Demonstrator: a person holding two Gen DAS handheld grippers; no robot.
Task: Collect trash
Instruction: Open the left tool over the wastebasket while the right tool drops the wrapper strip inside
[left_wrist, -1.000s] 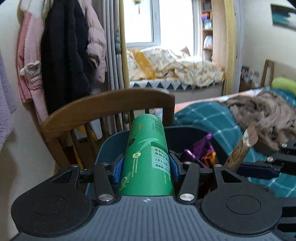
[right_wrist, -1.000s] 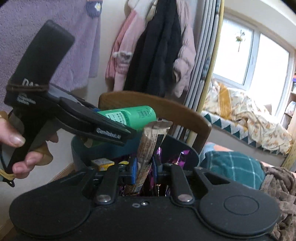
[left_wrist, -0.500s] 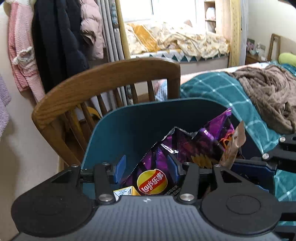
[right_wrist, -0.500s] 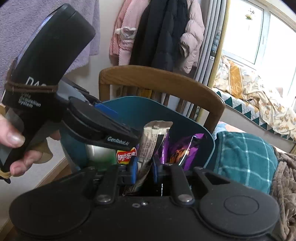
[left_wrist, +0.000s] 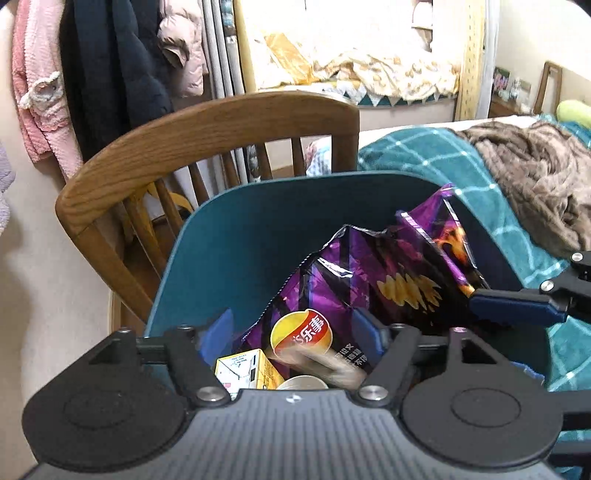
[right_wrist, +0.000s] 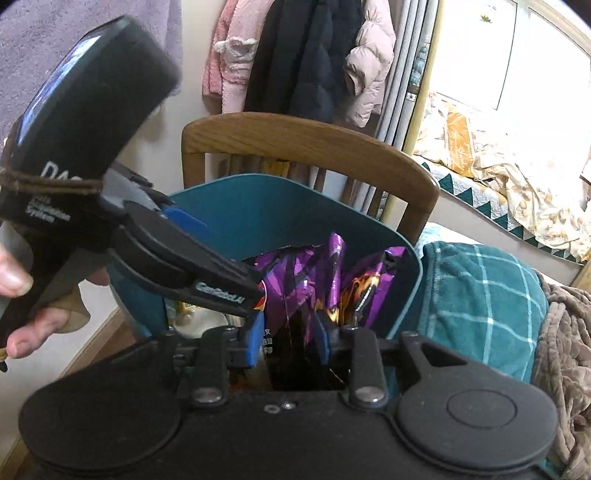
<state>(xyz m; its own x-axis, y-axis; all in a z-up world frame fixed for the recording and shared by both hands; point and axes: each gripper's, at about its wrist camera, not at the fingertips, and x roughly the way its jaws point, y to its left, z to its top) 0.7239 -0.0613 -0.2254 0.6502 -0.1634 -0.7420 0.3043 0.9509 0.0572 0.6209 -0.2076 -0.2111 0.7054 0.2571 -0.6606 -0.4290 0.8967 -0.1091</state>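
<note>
Both my jaws have just been opening over the teal plastic bin (left_wrist: 236, 254) at frame centre (green tube and wrapper gone in): left gripper (left_wrist: 291, 332) and right gripper (right_wrist: 288, 338) released, empty, two pieces collected.

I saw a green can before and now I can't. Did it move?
Yes. The green cylindrical can left the left gripper, whose jaws have just been opening and stand open, above the teal plastic bin. It is not clearly visible now.

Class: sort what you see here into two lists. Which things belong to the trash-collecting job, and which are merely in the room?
Job: teal bin; purple chip bag; yellow carton; left gripper and right gripper, both open over the bin.

Just there: wooden chair; hanging coats; checked blanket.
</note>
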